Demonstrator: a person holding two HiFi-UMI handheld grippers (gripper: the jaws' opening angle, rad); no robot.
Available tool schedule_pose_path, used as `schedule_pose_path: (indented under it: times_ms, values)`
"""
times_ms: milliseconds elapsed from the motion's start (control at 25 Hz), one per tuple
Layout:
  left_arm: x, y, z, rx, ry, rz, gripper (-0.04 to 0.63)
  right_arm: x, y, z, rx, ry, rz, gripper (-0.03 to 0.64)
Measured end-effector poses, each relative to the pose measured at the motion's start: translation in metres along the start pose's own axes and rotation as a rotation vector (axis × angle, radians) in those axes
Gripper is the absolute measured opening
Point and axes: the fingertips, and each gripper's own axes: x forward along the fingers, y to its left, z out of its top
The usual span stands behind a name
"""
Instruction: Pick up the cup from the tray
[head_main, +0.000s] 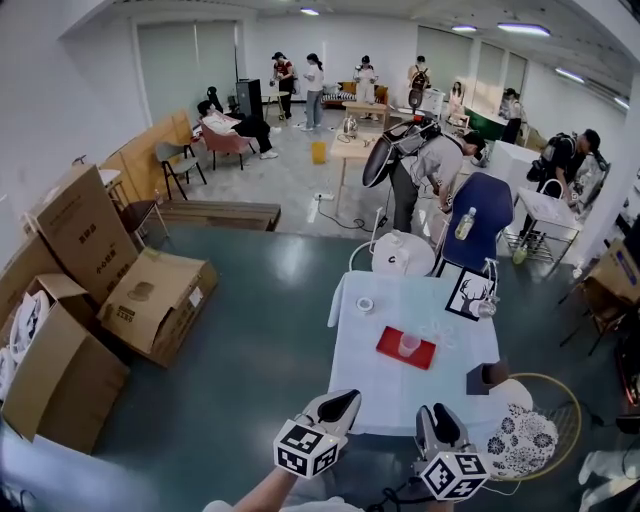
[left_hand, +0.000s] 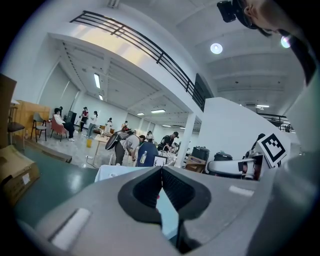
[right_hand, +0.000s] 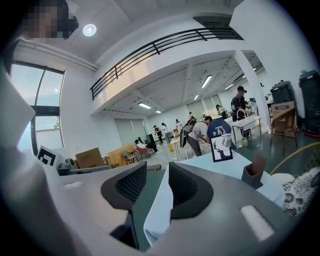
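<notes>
Head view: the clear cup (head_main: 409, 344) looks light and flimsy; I'd pinch its rim gently. Right claw (right_hand: 157, 175) gapes empty, left claw (left_hand: 161, 171) clenched.

cup (head_main: 409, 344) on tray (head_main: 391, 347), tray on table (head_main: 368, 388)

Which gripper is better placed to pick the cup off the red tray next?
Right, probably. The right gripper sits nearer the cup on the tray, fingers apart; the left gripper is farther aside, fingers together.
</notes>
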Motion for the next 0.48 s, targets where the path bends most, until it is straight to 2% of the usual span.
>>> schedule_pose_path:
  times_ms: [280, 480]
  values:
    - [0.038, 0.03, 0.01, -0.013, 0.033, -0.027, 0.002, 0.042, -0.006, 0.009, 0.0, 0.016, -0.007, 0.186]
    - [0.062, 0.054, 0.022, -0.016, 0.044, -0.052, 0.002, 0.07, -0.011, 0.016, -0.004, 0.021, -0.043, 0.196]
